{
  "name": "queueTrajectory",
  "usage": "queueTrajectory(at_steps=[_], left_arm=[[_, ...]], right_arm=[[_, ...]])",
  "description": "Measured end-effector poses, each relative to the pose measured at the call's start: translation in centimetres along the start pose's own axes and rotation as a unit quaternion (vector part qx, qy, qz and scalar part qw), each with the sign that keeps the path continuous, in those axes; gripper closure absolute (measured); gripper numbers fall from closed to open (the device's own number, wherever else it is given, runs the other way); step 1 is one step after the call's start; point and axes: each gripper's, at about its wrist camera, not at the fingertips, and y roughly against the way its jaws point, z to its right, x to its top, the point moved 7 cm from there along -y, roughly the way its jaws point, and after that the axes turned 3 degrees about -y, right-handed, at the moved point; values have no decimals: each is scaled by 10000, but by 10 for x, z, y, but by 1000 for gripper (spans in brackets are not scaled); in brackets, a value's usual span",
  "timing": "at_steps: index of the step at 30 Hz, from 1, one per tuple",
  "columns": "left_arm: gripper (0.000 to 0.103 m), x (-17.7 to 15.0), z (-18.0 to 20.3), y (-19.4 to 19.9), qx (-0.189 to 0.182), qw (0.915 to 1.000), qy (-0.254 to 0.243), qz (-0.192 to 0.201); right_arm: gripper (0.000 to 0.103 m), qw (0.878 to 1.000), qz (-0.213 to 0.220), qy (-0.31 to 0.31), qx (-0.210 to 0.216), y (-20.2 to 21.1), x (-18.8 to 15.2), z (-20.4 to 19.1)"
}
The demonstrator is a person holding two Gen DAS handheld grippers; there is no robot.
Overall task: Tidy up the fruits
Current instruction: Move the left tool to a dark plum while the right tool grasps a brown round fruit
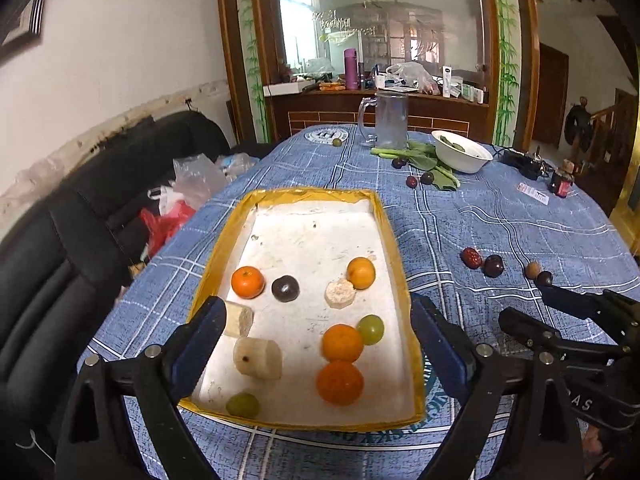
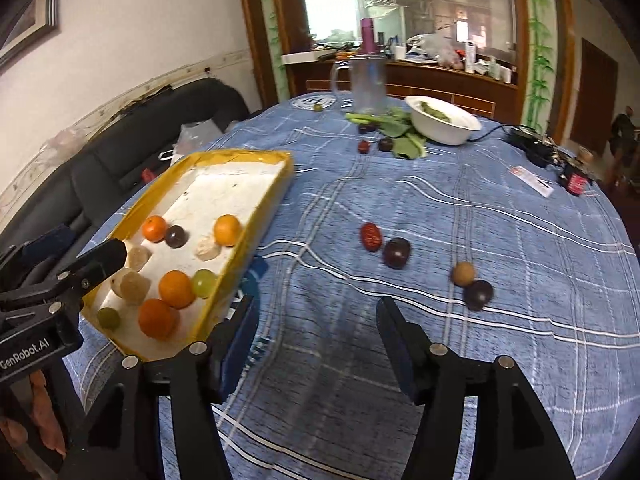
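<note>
Setting: lived-in home dining/living room, shown by a table under a blue plaid tablecloth point(image 2: 500, 220), 1 black sofa point(image 1: 80, 208) against the wall, a wood-framed glass partition point(image 1: 380, 20) with painted bamboo, a cluttered wooden counter point(image 1: 400, 98), and a framed picture point(image 2: 32, 24).

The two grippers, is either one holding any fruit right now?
No. The left gripper and right gripper are both open with nothing between their blue-padded fingers.
</note>
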Motion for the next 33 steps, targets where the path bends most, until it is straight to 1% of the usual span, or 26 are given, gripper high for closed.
queueTrajectory(at_steps=[5, 8, 11, 17, 27, 30, 33], left_arm=[[10, 1, 14, 3, 107, 9997, -205, -21], [10, 1, 19, 5, 57, 9997, -227, -20], [10, 0, 23, 5, -67, 9997, -221, -49], [10, -2, 27, 2, -253, 9995, -160, -129], [10, -3, 26, 1, -272, 9994, -150, -159], [10, -4, 27, -1, -289, 9992, -159, -207], [10, -5, 31, -3, -298, 9991, -183, -241]], right_arm=[[35, 9999, 6, -8, -170, 3, -6, 5], [34, 9997, 41, 28, -229, 5, -8, 6], [31, 9995, 81, 99, -278, 7, -8, 5], [30, 9992, 103, 185, -338, 8, -9, 3], [30, 9990, 40, 261, -368, 5, -12, 2], [27, 9988, 36, 256, -409, 5, -12, 7], [26, 9987, 14, 229, -450, 4, -12, 13]])
